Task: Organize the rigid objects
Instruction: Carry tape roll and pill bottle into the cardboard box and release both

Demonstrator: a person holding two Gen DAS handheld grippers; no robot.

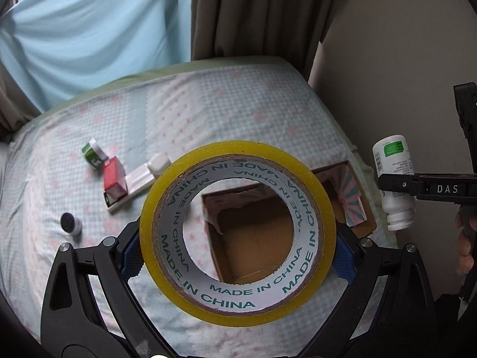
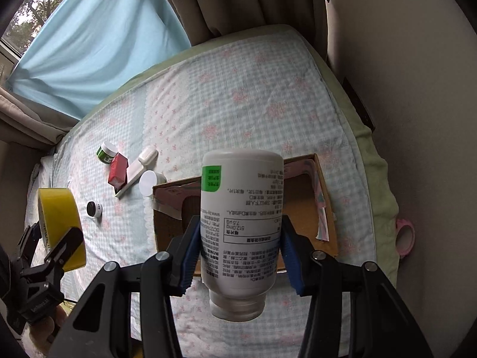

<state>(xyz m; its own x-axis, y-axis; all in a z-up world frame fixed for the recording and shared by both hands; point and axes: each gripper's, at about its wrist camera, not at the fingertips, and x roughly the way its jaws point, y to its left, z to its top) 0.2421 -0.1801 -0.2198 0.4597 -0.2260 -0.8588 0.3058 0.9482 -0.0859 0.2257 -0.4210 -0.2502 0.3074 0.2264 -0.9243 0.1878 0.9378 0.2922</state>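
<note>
My left gripper [image 1: 238, 253] is shut on a yellow tape roll [image 1: 298, 161] and holds it above the bed, in front of an open cardboard box [image 1: 253, 235]. The roll also shows in the right wrist view [image 2: 59, 217]. My right gripper [image 2: 238, 250] is shut on a white pill bottle [image 2: 241, 208], cap down, above the box [image 2: 301, 185]. The bottle also shows in the left wrist view [image 1: 393, 161]. On the bed lie a green jar [image 1: 94, 152], a red box [image 1: 114, 176], a white flat case [image 1: 140, 183] and a small black-lidded jar [image 1: 71, 223].
The bed [image 2: 238, 95] has a checked cover with pink flowers. Curtains [image 1: 253, 12] and a blue cloth [image 1: 89, 29] hang behind it. A wall [image 2: 417, 119] runs along the right. A pink tape roll [image 2: 405, 235] sits at the bed's right edge. A white round lid [image 2: 148, 182] lies by the box.
</note>
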